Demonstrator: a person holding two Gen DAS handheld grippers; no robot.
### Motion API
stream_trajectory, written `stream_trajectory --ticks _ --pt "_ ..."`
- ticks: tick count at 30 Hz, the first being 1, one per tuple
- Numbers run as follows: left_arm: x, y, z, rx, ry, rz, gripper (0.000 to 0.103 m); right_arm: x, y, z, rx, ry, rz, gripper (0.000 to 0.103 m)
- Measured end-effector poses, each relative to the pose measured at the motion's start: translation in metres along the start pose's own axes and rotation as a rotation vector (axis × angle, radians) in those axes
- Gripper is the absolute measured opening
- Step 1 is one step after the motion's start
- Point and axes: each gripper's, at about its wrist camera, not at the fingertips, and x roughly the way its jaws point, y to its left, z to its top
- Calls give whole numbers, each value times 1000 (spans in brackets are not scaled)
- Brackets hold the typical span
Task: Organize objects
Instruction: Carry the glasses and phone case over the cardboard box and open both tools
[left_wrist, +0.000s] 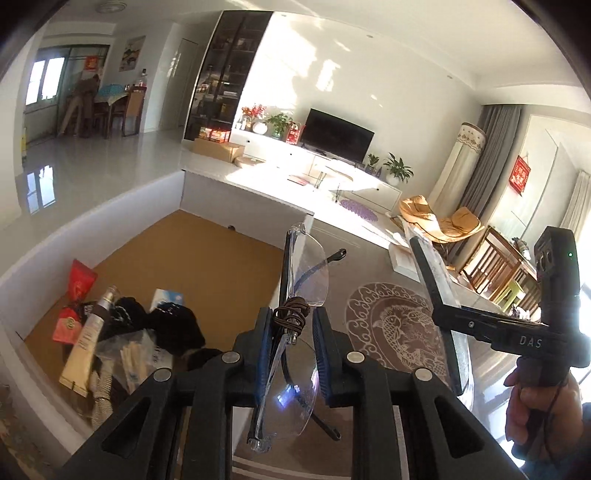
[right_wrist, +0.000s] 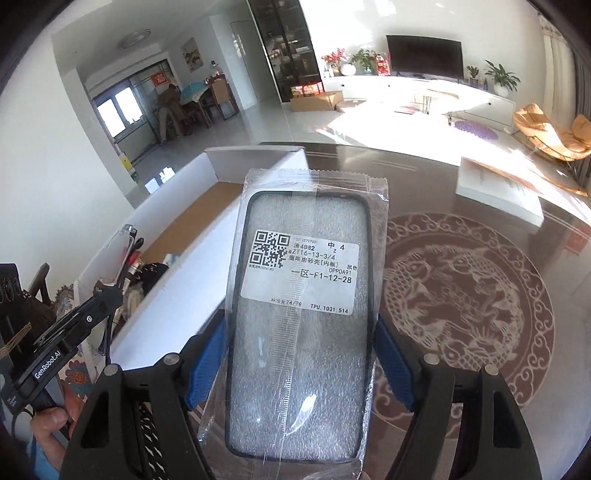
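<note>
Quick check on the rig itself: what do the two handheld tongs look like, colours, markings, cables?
Both are black plastic with blue ribbed pads and round silver pivot pins. The right tongs carry "DAS" lettering on a pistol-style handle, with a camera block on top showing a green light. The left tongs bear a "GenRobot.AI" label, and a thin black cable hangs from them.

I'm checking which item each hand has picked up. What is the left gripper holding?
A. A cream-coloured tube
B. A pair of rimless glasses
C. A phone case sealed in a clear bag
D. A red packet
B: in the left wrist view the left gripper has its jaws shut on the rimless glasses, while the bagged phone case sits in the right gripper.
</note>
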Motion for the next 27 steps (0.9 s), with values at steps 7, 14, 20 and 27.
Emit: stream_trajectory --ticks 7,14,20,27 --pt "37 107 29 -44 160 283 22 92 146 67 -166 -4 195 76" --pt "62 149 0 -71 307 391 58 210 181 33 -208 260 186 77" --pt "43 139 -8 -63 206 416 89 183 164 21 -219 189 181 95" --pt "39 99 -3 40 207 535 90 153 139 26 -300 202 57 100"
